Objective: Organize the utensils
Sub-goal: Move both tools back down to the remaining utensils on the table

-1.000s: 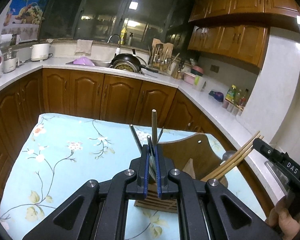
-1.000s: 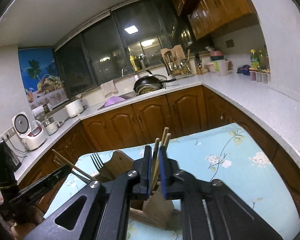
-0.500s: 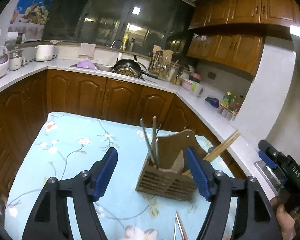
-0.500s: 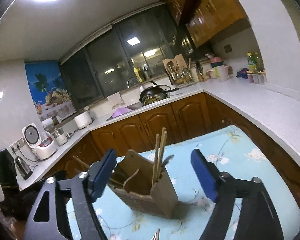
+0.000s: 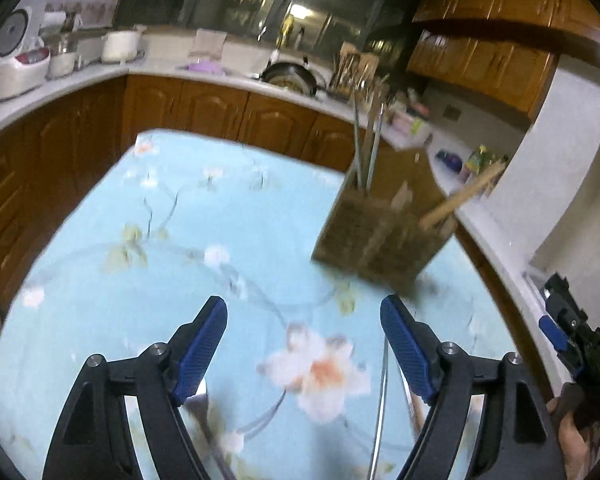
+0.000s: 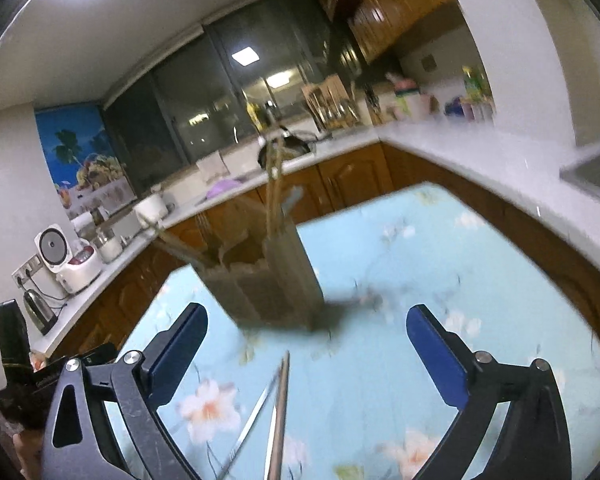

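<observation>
Both jaws spread wide, holding nothing: left gripper (image 5: 302, 344), right gripper (image 6: 306, 342). Loose utensils (image 6: 278, 412) flat on the bench (image 6: 400, 264) just below, wooden holder (image 6: 268, 280) beyond. Best descend squarely, pinch one thin shaft mid-length, lift level.

Rice cooker (image 5: 18, 66), kettle (image 6: 40, 310) on counter (image 6: 480, 148).

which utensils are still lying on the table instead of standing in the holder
The thin chopsticks lying flat on the tablecloth between the right tool fingers; the rest stand in the wooden holder.
</observation>
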